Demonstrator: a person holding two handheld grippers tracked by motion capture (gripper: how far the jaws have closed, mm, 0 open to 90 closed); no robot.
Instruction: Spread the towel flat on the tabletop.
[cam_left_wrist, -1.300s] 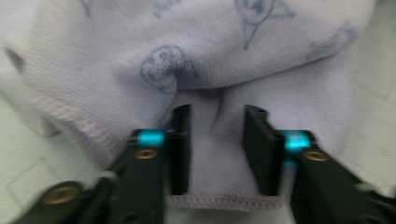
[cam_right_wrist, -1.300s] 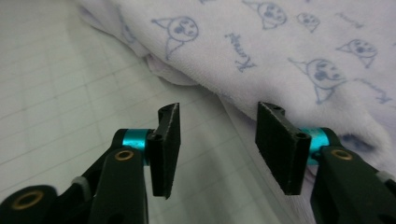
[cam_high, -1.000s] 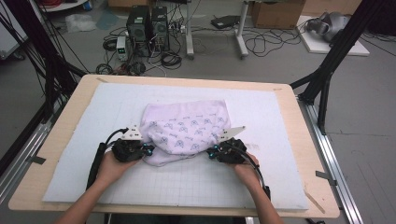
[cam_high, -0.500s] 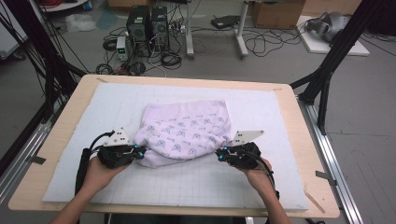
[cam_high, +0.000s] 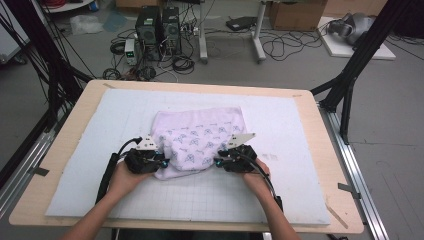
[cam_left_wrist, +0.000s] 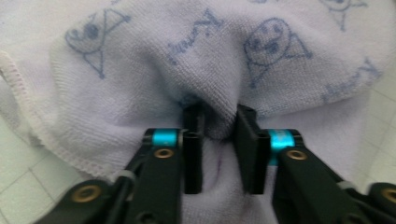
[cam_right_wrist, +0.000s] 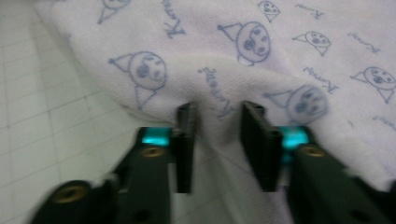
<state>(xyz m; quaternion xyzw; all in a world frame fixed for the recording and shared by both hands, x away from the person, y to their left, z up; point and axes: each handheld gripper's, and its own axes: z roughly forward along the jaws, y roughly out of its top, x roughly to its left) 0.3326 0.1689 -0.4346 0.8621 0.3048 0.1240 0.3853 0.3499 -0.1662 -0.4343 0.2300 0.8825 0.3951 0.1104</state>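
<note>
A lavender towel (cam_high: 200, 135) printed with small blue cartoon faces lies rumpled in the middle of a white gridded mat (cam_high: 300, 190). My left gripper (cam_high: 162, 162) is at the towel's near left edge, and my right gripper (cam_high: 217, 161) is at its near right edge. In the left gripper view, the left gripper (cam_left_wrist: 219, 119) has its jaws close together with a bunched fold of towel (cam_left_wrist: 140, 60) pinched between them. In the right gripper view, the right gripper (cam_right_wrist: 217, 112) likewise pinches a ridge of the towel (cam_right_wrist: 233, 42).
The mat lies on a wooden table (cam_high: 65, 165), with bare mat on every side of the towel. A black frame post (cam_high: 345, 95) stands at the table's far right corner. Computers and cables (cam_high: 160, 30) sit on the floor beyond the table.
Over the last half second both grippers have moved inward toward each other with the towel's near edge. That edge is now narrower and more bunched than when they were spread apart.
</note>
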